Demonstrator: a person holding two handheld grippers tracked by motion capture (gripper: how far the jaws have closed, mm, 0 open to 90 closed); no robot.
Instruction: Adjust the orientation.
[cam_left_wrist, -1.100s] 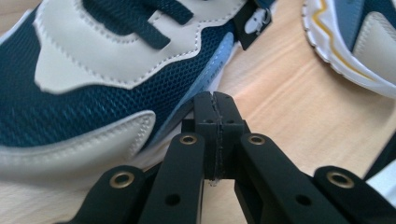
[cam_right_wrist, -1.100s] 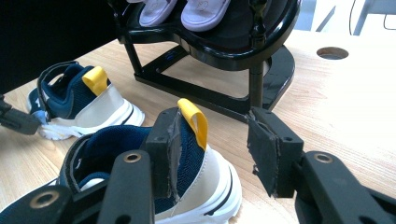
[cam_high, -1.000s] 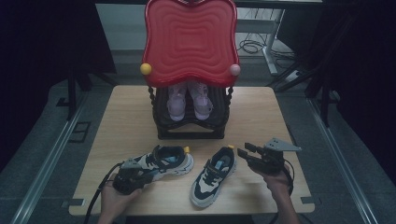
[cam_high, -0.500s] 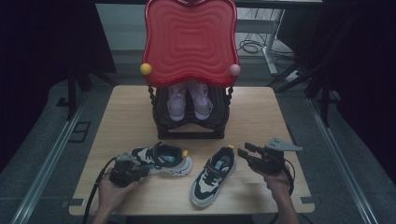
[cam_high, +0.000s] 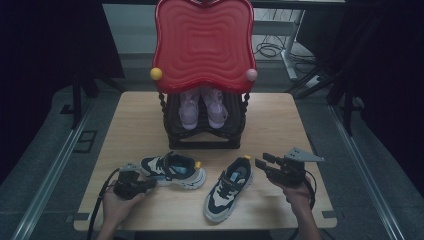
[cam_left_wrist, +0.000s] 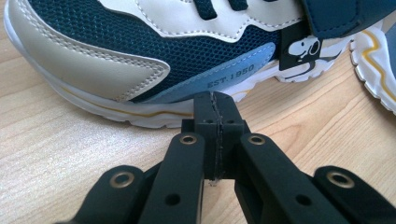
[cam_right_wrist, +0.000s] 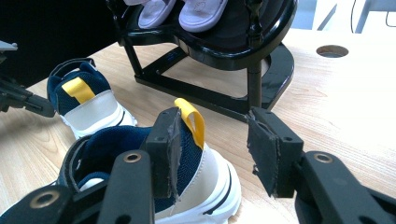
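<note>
Two navy, white and beige sneakers lie on the wooden table. The left sneaker rests with its toe toward my left gripper. In the left gripper view the shut jaws sit at the sneaker's white sole edge with nothing between them. The right sneaker points toward the table's front edge. My right gripper stands open just behind its heel. In the right gripper view its left jaw overlaps the heel collar by the yellow pull tab.
A black shoe rack with a red wavy top stands at the table's middle back and holds a pair of lilac shoes. Its curved base lies just beyond the right sneaker. A round hole pierces the tabletop.
My left hand and gripper have shifted slightly up and left along the left sneaker's toe, and that sneaker has turned a little. The right gripper has stayed put.
</note>
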